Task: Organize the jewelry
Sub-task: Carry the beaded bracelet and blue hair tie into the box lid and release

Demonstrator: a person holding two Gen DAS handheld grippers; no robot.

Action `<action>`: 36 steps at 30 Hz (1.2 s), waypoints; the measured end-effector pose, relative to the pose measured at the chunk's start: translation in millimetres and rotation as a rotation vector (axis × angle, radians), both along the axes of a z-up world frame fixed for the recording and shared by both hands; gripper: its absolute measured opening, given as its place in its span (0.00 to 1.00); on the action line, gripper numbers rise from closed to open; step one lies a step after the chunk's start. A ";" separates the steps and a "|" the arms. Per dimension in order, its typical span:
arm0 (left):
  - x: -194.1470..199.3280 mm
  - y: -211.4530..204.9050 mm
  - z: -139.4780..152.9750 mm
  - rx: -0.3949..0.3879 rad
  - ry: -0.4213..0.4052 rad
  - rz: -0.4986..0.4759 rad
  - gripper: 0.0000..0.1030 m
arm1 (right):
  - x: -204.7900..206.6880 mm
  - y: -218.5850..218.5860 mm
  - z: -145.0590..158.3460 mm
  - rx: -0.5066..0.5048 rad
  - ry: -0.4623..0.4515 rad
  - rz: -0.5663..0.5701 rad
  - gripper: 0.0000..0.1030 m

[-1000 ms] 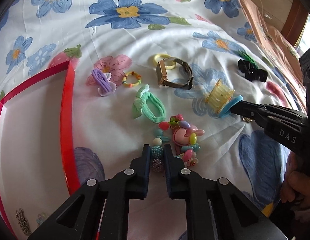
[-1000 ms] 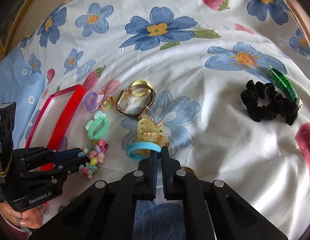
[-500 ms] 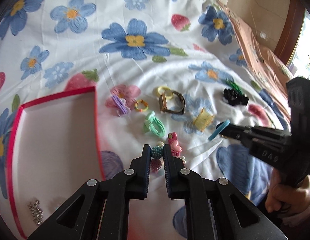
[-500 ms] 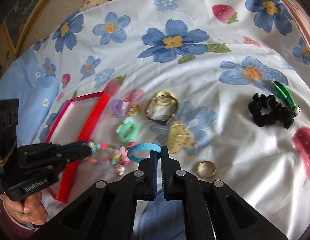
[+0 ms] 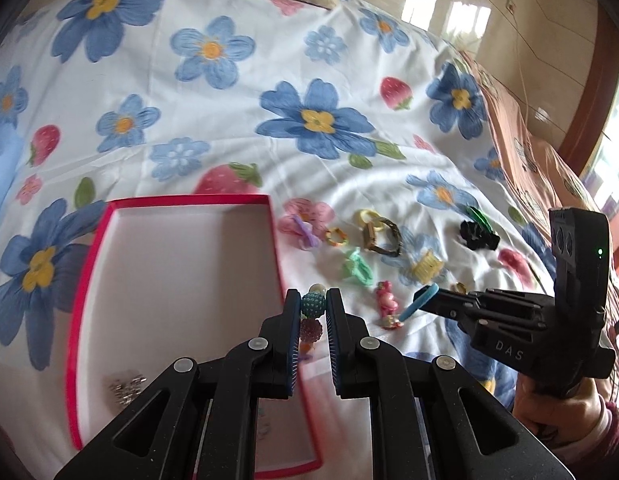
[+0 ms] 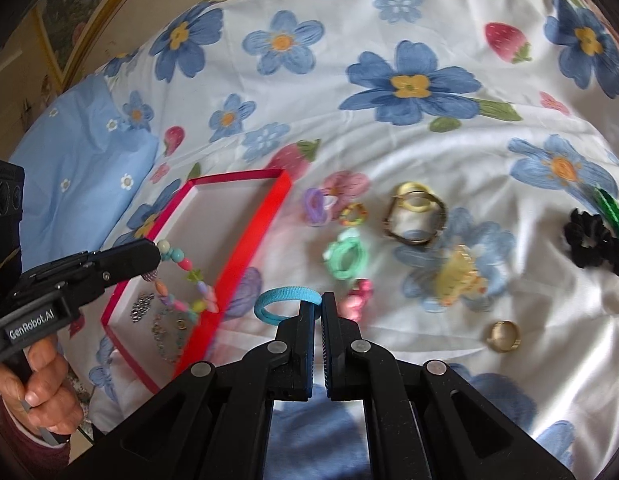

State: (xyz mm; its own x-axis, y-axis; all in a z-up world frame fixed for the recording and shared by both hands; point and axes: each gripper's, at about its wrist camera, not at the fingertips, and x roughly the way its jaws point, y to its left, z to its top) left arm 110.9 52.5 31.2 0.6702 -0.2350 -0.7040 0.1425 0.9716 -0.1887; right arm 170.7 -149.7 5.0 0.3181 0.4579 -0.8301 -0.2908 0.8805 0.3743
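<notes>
My left gripper [image 5: 313,304] is shut on a colourful beaded bracelet [image 5: 313,305] and holds it above the right wall of the red box [image 5: 93,256]. In the right wrist view the bracelet [image 6: 185,280] hangs from the left gripper [image 6: 155,258] over the red box [image 6: 249,236]. My right gripper [image 6: 320,306] is shut on a blue hair tie [image 6: 285,300], held above the sheet right of the box. It also shows in the left wrist view [image 5: 427,300] with the blue hair tie [image 5: 419,300].
On the flowered sheet lie a green hair tie [image 6: 345,258], a purple hair tie [image 6: 315,208], a watch [image 6: 415,220], a yellow claw clip [image 6: 457,276], a gold ring [image 6: 503,336], a black scrunchie [image 6: 593,242] and a pink charm [image 6: 357,296]. Chains [image 6: 143,308] lie in the box.
Both grippers have lifted off the sheet with their items. The left gripper has carried the bracelet left, to over the red box. The right has drawn back with the blue hair tie.
</notes>
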 end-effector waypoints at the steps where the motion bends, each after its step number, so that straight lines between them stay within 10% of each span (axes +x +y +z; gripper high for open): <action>1: -2.3 3.4 1.0 -0.002 -0.001 0.008 0.11 | -0.5 4.8 0.3 0.003 0.001 0.010 0.03; 36: 7.4 111.5 -50.0 -0.014 0.111 0.269 0.11 | 3.0 171.7 -54.6 -0.119 0.094 0.384 0.05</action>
